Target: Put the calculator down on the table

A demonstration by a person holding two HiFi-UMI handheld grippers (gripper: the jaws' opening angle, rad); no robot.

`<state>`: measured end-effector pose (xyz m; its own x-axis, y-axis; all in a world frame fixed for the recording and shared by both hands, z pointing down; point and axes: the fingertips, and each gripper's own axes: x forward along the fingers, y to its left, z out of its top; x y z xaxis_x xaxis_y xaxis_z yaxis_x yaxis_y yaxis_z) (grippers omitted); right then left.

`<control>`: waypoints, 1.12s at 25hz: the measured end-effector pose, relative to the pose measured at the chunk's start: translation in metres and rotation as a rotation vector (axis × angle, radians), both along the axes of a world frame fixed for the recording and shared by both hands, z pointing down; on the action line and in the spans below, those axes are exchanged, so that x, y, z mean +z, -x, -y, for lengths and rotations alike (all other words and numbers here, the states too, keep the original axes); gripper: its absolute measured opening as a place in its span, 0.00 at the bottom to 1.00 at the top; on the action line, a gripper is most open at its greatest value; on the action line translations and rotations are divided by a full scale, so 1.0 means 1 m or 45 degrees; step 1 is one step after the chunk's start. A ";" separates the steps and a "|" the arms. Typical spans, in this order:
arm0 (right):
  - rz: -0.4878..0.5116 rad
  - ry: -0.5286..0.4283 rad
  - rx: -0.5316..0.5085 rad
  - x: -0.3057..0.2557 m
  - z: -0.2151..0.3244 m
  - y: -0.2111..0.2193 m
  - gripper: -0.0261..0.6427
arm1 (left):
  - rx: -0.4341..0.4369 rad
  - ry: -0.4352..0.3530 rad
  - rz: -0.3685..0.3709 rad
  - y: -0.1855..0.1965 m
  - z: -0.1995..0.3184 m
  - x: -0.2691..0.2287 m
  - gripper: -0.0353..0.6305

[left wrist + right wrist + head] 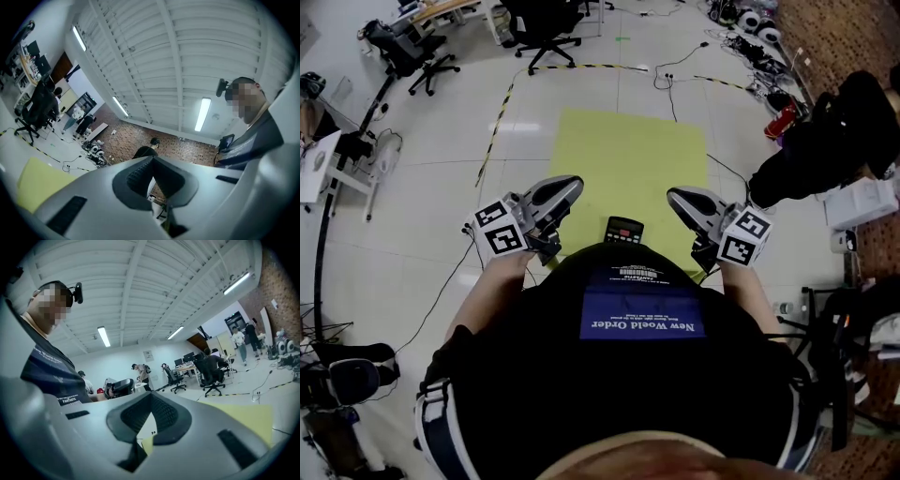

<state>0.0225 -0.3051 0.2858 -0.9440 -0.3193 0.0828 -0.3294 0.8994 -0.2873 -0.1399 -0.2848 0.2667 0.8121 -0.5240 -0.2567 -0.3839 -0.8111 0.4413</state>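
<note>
A small black calculator (624, 230) with a grey display lies flat on the yellow-green table (628, 159), at its near edge by my chest, which hides its lower end. My left gripper (570, 186) hovers to the calculator's left, raised above the table. Its jaws are shut with nothing between the pads (140, 174). My right gripper (677, 198) hovers to the calculator's right, also shut and empty, its pads (161, 411) pressed together. Neither gripper touches the calculator. Both gripper views look out across the room and ceiling.
A tiled floor surrounds the table. Black office chairs (542, 26) stand at the far side, with yellow-black tape (499, 117) and cables (675, 70) on the floor. A person in black (825, 141) crouches at the right near white equipment (862, 202).
</note>
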 end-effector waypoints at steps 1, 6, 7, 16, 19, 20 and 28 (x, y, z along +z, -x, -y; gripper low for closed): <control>0.000 0.001 0.008 0.001 0.002 -0.002 0.02 | 0.010 -0.003 0.017 -0.003 -0.001 0.001 0.06; -0.007 -0.014 0.030 -0.002 0.002 -0.002 0.02 | 0.059 0.007 0.032 -0.012 -0.003 0.002 0.06; -0.013 -0.016 0.032 -0.001 0.001 -0.001 0.02 | 0.063 0.008 0.030 -0.013 -0.003 0.002 0.06; -0.060 -0.002 0.036 0.010 0.000 0.001 0.02 | 0.079 0.051 0.022 -0.014 0.000 0.009 0.06; -0.071 -0.007 0.030 0.010 -0.001 0.002 0.02 | 0.093 0.065 0.022 -0.016 0.001 0.011 0.06; -0.073 -0.009 0.029 0.010 -0.001 0.002 0.02 | 0.098 0.069 0.021 -0.017 0.001 0.012 0.06; -0.089 -0.016 0.029 0.009 -0.001 0.003 0.02 | 0.120 0.074 0.021 -0.020 0.002 0.010 0.06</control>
